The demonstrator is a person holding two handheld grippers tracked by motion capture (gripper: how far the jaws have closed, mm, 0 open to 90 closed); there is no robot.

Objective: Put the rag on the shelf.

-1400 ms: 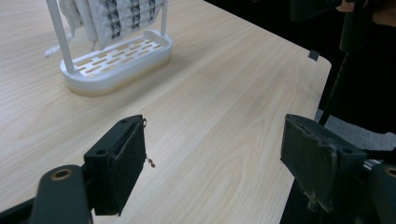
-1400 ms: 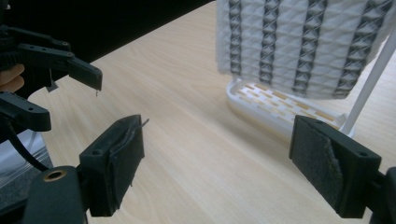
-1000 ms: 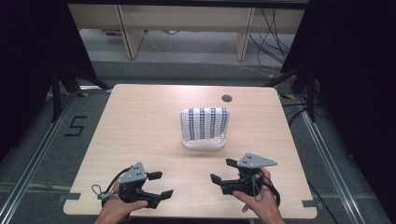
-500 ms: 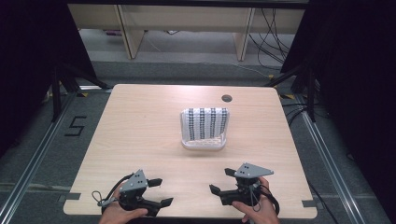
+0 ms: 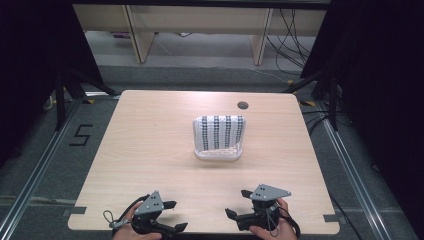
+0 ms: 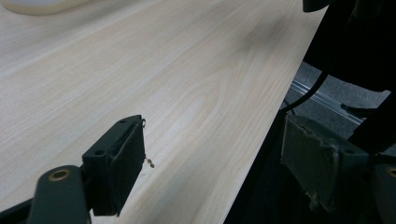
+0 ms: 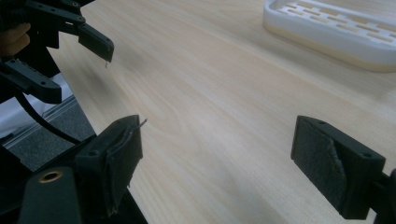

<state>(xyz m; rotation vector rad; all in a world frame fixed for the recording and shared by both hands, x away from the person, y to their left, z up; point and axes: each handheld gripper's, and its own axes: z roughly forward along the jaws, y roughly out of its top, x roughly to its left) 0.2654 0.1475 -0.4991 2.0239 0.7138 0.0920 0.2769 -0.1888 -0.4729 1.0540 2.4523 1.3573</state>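
Nothing started yet: left gripper [image 5: 172, 216] and right gripper [image 5: 239, 204] both gape empty at table's 6 o'clock edge, white slatted plastic rack [image 5: 219, 138] untouched near centre.

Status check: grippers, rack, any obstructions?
Left gripper open, right gripper open, both empty at near edge. White slatted plastic rack mid-table, untouched. Path clear.

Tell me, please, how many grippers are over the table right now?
2: the left gripper at the near-left edge and the right gripper at the near-right edge, both open and well short of the white rack.
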